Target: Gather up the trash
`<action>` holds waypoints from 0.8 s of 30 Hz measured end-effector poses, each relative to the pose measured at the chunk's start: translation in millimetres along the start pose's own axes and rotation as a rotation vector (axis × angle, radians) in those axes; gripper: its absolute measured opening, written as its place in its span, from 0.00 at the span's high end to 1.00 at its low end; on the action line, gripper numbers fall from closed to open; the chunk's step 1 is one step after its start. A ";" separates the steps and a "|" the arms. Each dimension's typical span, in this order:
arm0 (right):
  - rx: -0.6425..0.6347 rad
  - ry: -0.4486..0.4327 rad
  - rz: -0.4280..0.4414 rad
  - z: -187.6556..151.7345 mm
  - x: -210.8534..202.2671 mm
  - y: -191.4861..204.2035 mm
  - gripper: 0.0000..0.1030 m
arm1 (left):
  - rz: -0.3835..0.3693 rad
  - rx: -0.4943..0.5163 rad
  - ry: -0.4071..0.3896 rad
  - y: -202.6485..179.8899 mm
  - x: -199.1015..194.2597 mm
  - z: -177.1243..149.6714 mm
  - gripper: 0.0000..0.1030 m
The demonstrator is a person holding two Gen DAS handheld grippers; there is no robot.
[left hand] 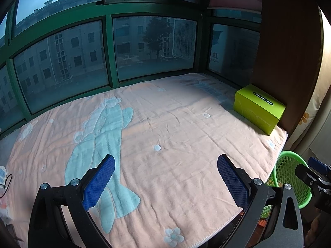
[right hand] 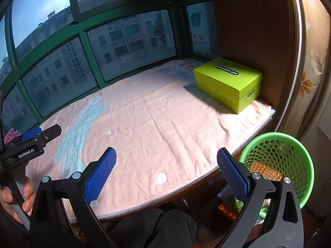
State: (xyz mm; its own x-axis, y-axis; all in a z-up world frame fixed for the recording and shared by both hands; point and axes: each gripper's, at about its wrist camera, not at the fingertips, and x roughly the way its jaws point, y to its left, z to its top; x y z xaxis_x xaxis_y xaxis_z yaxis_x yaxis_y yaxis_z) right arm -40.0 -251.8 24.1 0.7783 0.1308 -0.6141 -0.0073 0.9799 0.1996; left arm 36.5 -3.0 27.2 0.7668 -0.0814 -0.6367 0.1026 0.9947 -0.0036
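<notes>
left gripper [left hand: 165, 177]: jaws spread wide, nothing between the blue pads; hovers over the near part of the blanket; also visible at the left edge of the right wrist view, held in the person's hand [right hand: 12, 198]
right gripper [right hand: 166, 172]: released, empty; sits over the blanket's near edge, just beside the basket; its tip shows at the right edge of the left wrist view
blanket [left hand: 175, 128]: peach towel-type with a pale blue figure, spread flat on the window ledge; no loose trash visible on it in either view
green box [right hand: 227, 82]: lime lidded carton at the far right corner, against the brown panel; closed, upright; can't tell whether it counts as trash
basket [right hand: 306, 159]: green perforated bin below the ledge at right; orange item inside, plus bits at the bottom I can't identify
progress: my read is collection is mostly or fully done; surface looks cleared, bin holds stuff
left to do: possibly the box only; small items at the far left edge of the left wrist view too blurred to call
</notes>
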 end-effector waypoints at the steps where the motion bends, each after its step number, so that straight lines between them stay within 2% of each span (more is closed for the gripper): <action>1: 0.000 0.001 0.000 -0.3 -0.2 0.2 0.06 | 0.001 0.001 -0.001 -0.5 0.2 0.0 0.07; 24: 0.009 0.000 0.014 -0.7 0.2 -0.5 0.06 | 0.007 0.001 0.000 1.1 -0.6 -1.3 0.07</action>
State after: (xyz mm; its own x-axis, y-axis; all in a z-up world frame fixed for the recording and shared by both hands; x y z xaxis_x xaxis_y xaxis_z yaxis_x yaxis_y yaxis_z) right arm -40.4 -252.1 23.4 0.7780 0.1443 -0.6114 -0.0124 0.9766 0.2147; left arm 35.3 -1.9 26.7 0.7674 -0.0741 -0.6369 0.0975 0.9952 0.0018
